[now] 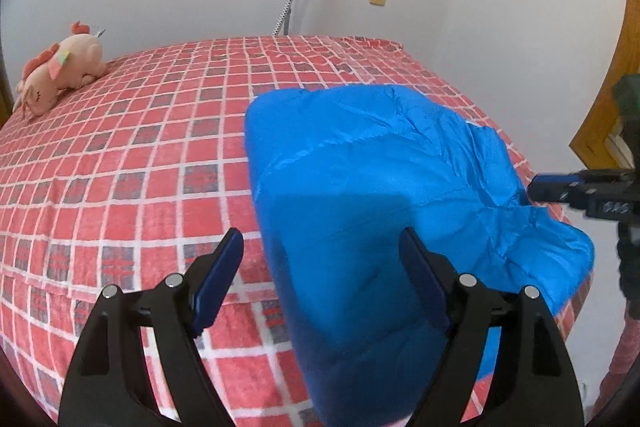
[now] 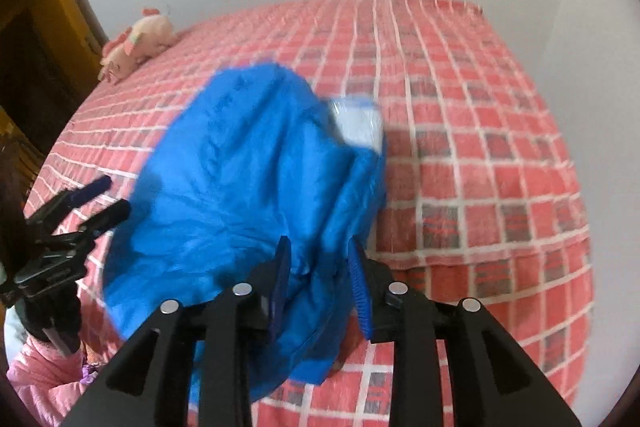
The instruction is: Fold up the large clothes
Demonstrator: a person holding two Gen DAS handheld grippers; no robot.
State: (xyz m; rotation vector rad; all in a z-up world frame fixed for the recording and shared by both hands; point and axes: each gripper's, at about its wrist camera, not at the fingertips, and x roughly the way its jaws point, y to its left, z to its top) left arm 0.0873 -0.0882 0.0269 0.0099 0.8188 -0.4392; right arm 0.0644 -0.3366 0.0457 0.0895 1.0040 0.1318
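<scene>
Jacket (image 1: 360, 163) folded on bed (image 1: 120, 167); tongs (image 1: 322, 267) apart.

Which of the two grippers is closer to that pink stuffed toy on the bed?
Left. The left gripper sits on the plush toy's side of the blue jacket; the right gripper is at the jacket's far edge.

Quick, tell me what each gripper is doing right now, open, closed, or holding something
Left gripper: open wide over the blue jacket, holding nothing.
Right gripper: partly open, jacket fabric between its fingers, not clamped.
</scene>
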